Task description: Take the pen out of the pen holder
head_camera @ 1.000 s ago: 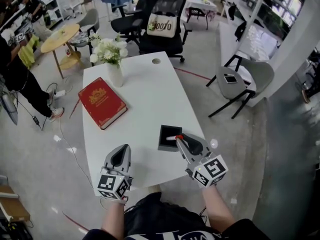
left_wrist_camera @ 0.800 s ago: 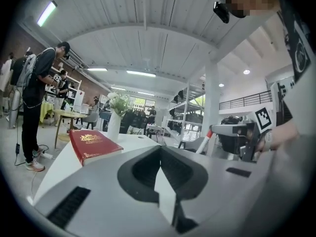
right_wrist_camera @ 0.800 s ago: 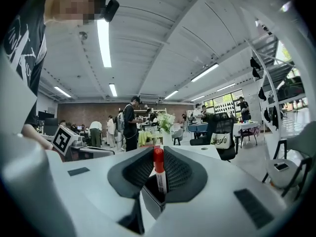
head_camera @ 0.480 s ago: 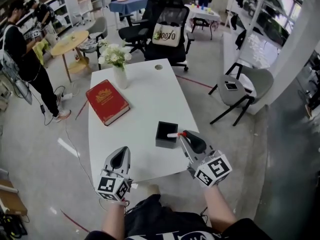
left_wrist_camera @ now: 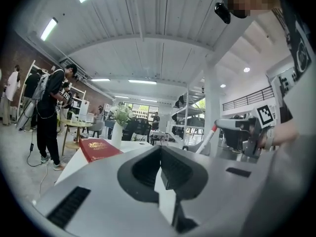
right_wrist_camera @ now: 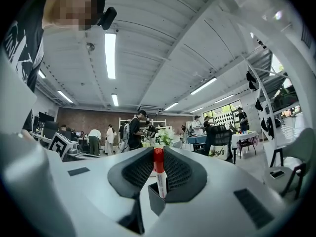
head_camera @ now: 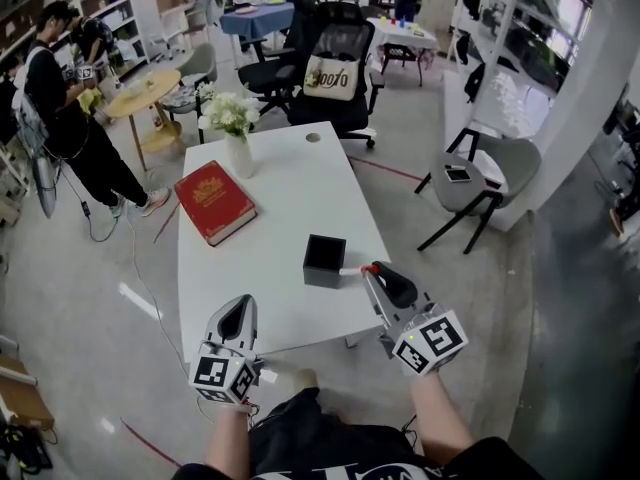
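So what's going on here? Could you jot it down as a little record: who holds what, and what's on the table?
right gripper: jaws shut on the pen, which has a red cap
pen position: looks clear of the pen holder, with its lower end close beside the rim
left gripper: nothing between its jaws, near the table's front edge
pen holder: black, square, open-topped, standing on the white table
also on table: red book, vase of white flowers
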`<state>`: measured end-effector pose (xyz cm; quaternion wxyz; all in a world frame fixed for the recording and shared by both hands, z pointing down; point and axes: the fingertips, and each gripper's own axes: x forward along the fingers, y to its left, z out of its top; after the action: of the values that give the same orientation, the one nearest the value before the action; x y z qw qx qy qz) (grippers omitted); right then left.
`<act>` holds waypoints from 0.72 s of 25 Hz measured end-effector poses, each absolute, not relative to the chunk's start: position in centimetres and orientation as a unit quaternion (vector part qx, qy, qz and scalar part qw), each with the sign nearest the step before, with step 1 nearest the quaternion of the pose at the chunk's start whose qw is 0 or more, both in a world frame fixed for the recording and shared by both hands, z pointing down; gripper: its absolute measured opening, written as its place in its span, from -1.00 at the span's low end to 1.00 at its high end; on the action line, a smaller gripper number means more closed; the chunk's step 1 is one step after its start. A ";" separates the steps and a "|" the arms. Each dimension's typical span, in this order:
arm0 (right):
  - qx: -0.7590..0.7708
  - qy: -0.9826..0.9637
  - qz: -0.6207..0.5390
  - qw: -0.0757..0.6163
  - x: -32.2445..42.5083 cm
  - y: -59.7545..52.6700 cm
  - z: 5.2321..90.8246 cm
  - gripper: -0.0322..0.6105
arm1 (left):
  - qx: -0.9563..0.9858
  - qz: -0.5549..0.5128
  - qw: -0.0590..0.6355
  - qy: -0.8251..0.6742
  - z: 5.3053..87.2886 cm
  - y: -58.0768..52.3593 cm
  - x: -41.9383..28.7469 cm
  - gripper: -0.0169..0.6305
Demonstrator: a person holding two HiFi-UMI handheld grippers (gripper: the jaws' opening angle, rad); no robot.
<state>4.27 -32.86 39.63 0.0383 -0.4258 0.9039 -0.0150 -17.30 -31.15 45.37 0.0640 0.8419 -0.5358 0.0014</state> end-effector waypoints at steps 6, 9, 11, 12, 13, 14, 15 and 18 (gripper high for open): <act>-0.428 0.903 -0.017 0.022 5.2 -31.6 40.4 -0.68 | 0.833 -0.002 0.058 -0.550 44.8 -29.9 -17.4 -0.93; -0.431 0.902 -0.026 0.008 5.3 -31.0 40.9 -0.68 | 0.828 -0.004 0.057 -0.558 44.5 -29.3 -17.7 -0.93; -0.432 0.901 -0.033 0.000 5.4 -30.8 41.4 -0.68 | 0.826 -0.006 0.058 -0.561 44.4 -29.0 -17.8 -0.93; -0.432 0.901 -0.035 -0.004 5.5 -30.8 41.7 -0.68 | 0.825 -0.007 0.058 -0.563 44.4 -28.9 -17.8 -0.93; -0.432 0.901 -0.038 -0.007 5.6 -30.7 41.9 -0.68 | 0.824 -0.007 0.058 -0.564 44.5 -28.8 -17.8 -0.93; -0.432 0.901 -0.040 -0.009 5.6 -30.6 42.2 -0.68 | 0.823 -0.007 0.058 -0.566 44.5 -28.7 -17.9 -0.93; -0.432 0.901 -0.042 -0.012 5.6 -30.5 42.5 -0.68 | 0.822 -0.007 0.058 -0.567 44.6 -28.5 -18.0 -0.93; -0.432 0.900 -0.046 -0.019 5.6 -30.3 43.1 -0.68 | 0.820 -0.008 0.059 -0.569 44.8 -28.3 -18.1 -0.93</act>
<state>5.65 -30.29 43.13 -0.0191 -0.4322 0.9004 -0.0460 -18.11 -28.28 44.80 0.0591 0.8203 -0.5688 -0.0076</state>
